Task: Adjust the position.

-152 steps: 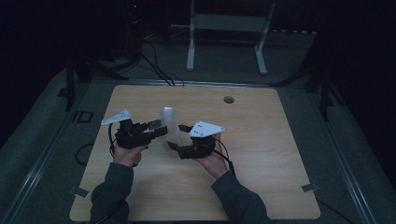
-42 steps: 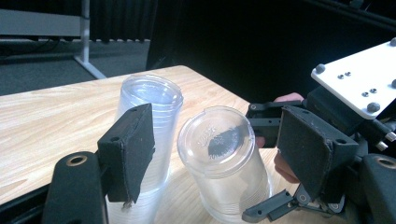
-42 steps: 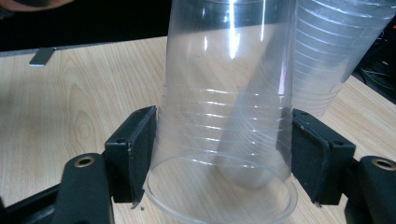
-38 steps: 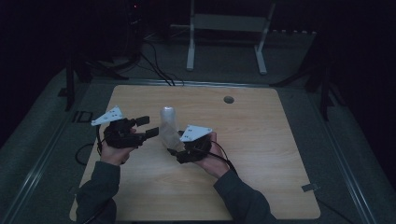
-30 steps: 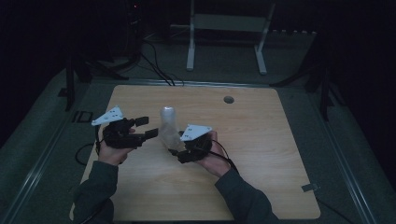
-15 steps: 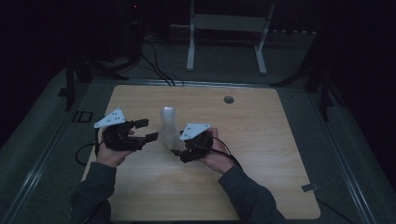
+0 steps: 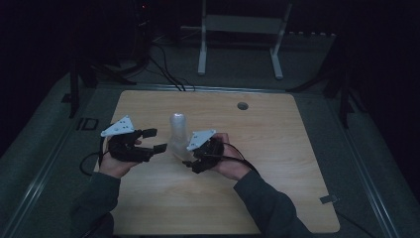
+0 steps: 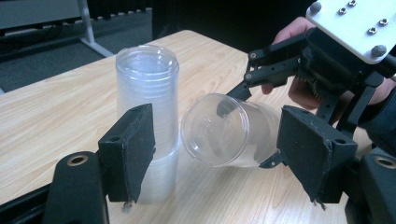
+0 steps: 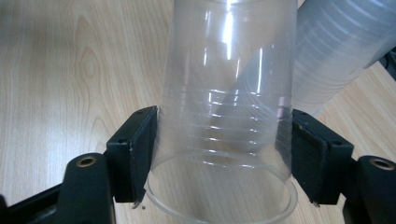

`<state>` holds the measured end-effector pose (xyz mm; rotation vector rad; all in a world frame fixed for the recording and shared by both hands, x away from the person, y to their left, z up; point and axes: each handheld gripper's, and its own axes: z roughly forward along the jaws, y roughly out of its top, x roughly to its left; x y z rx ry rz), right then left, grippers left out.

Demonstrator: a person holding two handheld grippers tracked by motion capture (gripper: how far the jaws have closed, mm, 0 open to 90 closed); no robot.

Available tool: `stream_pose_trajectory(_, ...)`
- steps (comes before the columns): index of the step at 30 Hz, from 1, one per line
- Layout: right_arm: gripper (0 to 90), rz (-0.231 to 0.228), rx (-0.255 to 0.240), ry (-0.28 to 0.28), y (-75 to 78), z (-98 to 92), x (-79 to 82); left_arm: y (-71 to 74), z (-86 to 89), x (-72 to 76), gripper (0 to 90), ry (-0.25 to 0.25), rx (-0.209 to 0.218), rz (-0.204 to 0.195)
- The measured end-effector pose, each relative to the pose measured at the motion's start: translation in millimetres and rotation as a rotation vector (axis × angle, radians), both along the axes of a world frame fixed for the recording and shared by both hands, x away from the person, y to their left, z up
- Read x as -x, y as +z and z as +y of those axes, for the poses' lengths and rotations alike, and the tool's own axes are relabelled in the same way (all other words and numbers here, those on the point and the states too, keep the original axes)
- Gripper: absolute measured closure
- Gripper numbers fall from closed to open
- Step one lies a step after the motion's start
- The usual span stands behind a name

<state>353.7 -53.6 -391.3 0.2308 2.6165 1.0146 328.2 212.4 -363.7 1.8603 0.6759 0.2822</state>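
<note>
With the right gripper [image 7: 190, 161] clamped on a single clear plastic cup [image 8: 229, 130] lying tilted just beside the upright stack of clear plastic cups [image 8: 148, 98], and the left gripper [image 7: 154, 140] wide open and empty, she'd probably best keep that squeeze light while carrying it clear of the stack.

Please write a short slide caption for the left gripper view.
Open left gripper faces a stack of clear cups while the right gripper holds one cup sideways.
</note>
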Motion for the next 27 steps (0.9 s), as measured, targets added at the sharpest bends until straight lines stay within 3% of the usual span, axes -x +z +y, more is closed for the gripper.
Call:
stream_pose_trajectory(13,30.1,-0.019,0.116,0.054,6.0,6.6,-1.3,-2.3,-0.5,1.5,28.2,-0.008,-0.056,0.0)
stream_pose_trajectory(27,30.1,-0.034,0.187,0.089,6.9,6.9,-1.3,0.1,-18.8,3.9,26.1,-0.024,-0.237,-0.037)
